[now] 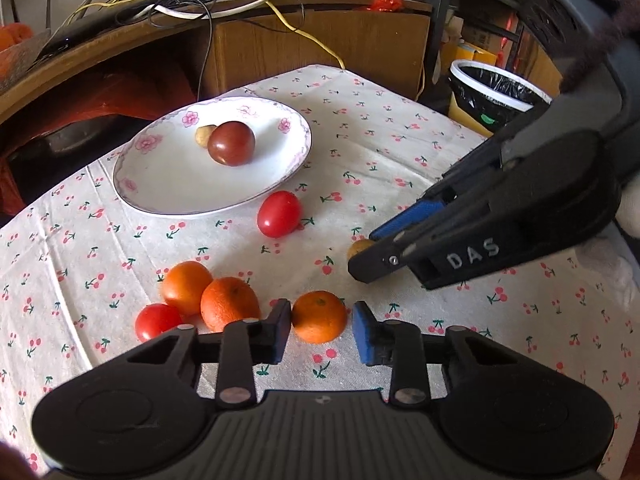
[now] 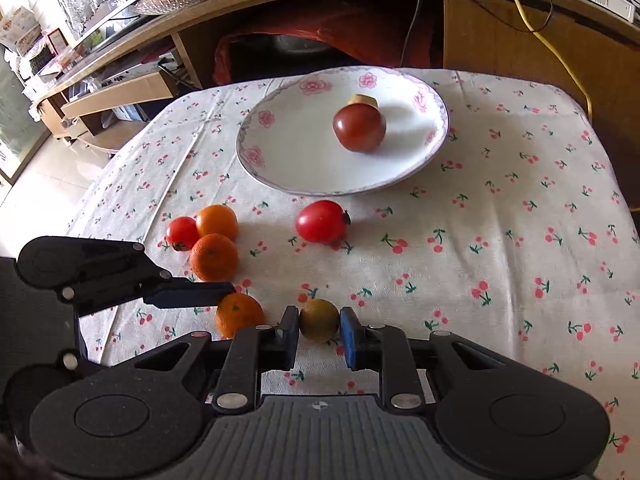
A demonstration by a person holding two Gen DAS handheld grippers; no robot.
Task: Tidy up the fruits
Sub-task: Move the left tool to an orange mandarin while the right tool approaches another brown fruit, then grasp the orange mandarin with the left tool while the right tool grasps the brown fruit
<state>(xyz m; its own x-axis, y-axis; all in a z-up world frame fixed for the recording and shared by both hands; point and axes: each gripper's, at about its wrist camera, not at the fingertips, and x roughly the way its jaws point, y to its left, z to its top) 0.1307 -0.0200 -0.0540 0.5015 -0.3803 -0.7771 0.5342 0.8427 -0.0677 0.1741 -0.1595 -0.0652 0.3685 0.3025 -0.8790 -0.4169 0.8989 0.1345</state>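
Small brown fruit [image 2: 319, 320] sits on the cloth, well short of the plate [image 2: 280, 168], pinched between the right gripper [image 2: 319, 330] pads; left gripper [image 1: 321, 330] brackets an orange [image 1: 319, 316], unclosed. Risk: round fruit squirts from the shallow pinch

white letters "das", on right tongs [image 1: 362, 258] body

Cherry-print tablecloth [image 2: 500, 240], wooden desk [image 1: 320, 36] with yellow cable [image 1: 308, 36], black-lined white bin [image 1: 496, 88] beside it.
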